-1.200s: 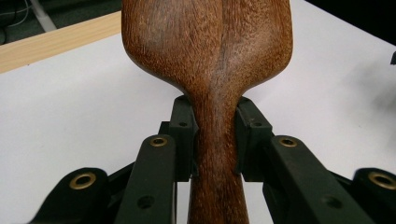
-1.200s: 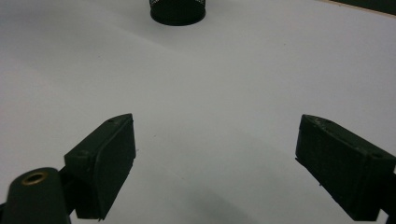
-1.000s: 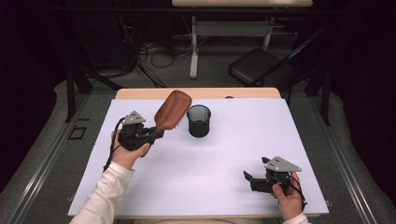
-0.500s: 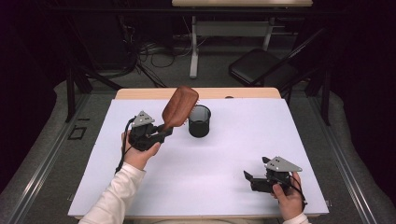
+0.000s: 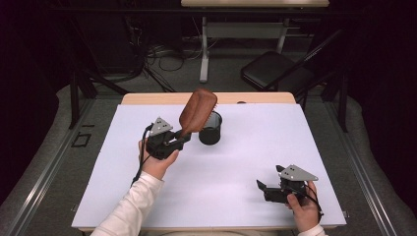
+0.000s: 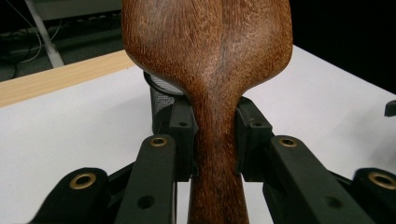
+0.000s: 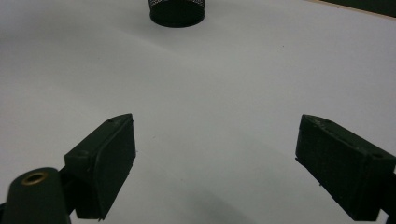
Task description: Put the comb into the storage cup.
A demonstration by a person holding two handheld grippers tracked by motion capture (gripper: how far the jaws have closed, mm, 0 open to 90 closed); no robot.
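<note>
My left gripper is shut on the handle of a brown wooden hairbrush. The brush head tilts up and to the right, over the rim of a black mesh cup that stands on the white table. In the left gripper view the cup peeks out behind the brush, and both jaws press on the handle. My right gripper rests open near the table's front right, with nothing between its fingers. The cup's base lies far ahead of it.
A wooden strip runs along the table's far edge. Beyond the table stand a dark folding chair, a white desk leg and floor cables. Bare white surface spreads between the two grippers.
My left gripper has carried the hairbrush to the right, toward the cup, so the brush head now overlaps the cup's rim. The right gripper has stayed put.
</note>
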